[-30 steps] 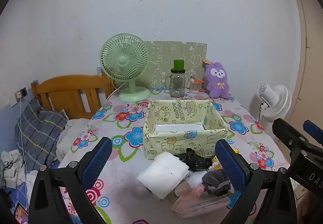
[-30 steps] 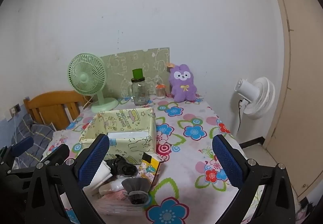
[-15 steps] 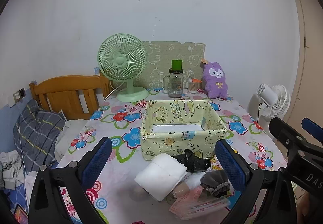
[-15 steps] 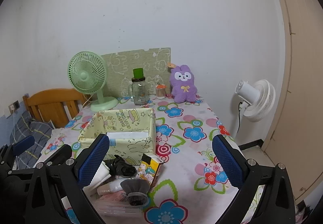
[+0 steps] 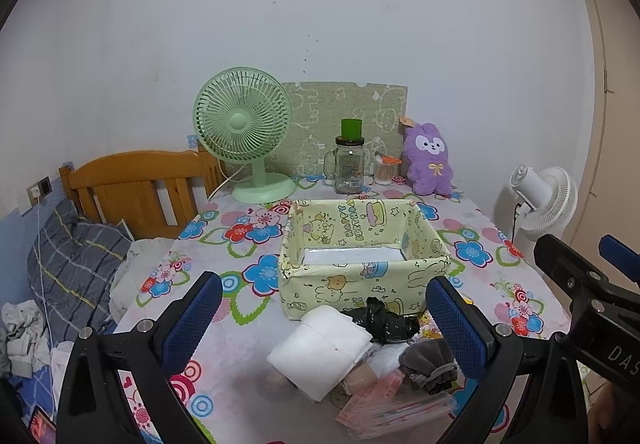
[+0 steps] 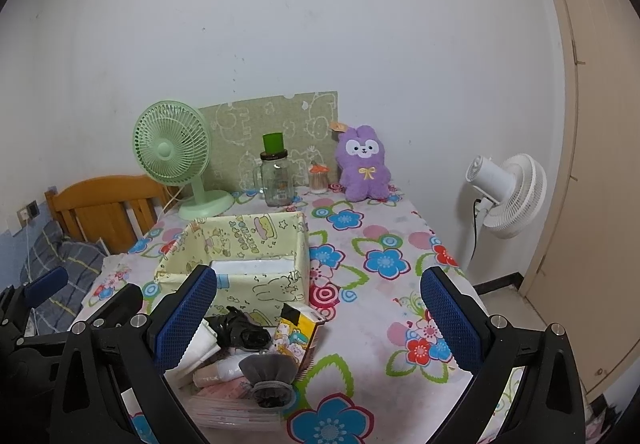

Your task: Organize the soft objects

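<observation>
Left gripper [image 5: 320,318]: we hold it spread wide, empty, above the worktop's near edge.
Right gripper [image 6: 316,314]: likewise released, empty.
Soft things: white folded cloth [image 5: 320,348], black bundle [image 5: 380,324] and grey pouch [image 5: 430,364] heaped just before the fabric bin [image 5: 362,264].
Risk: we judge a pinch could snag neighbouring items, since they overlap.

Room light was soft, even, slightly dim; shadows faint. Focus was sharp centrally. Fisheye bent edges strongly; black vignette filled corners. No glare.
</observation>
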### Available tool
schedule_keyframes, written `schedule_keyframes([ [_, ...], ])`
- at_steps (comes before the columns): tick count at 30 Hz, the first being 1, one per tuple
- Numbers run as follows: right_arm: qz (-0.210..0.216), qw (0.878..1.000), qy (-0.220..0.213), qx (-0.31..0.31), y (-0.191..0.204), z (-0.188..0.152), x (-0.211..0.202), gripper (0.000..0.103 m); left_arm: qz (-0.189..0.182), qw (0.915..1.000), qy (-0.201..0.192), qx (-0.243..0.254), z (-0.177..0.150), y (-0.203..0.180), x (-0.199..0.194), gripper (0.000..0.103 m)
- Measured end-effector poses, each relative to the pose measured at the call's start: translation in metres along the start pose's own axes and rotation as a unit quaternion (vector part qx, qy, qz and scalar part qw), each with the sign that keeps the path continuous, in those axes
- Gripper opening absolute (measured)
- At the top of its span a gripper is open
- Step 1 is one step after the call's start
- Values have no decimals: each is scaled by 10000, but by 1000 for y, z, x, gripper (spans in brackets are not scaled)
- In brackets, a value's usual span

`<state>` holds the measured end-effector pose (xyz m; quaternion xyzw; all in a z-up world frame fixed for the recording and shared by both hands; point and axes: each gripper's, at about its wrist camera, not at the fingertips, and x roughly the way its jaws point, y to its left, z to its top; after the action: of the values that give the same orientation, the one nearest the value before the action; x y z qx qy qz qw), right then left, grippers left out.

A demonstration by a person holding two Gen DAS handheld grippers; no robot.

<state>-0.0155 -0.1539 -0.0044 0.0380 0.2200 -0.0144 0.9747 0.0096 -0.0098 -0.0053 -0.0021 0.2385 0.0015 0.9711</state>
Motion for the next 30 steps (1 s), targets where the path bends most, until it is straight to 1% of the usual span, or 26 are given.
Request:
schedule_keyframes([
  [30, -6, 10000, 7, 32, -1, 3, -2, 102, -13, 10000, 7, 38, 2, -2, 0, 102],
])
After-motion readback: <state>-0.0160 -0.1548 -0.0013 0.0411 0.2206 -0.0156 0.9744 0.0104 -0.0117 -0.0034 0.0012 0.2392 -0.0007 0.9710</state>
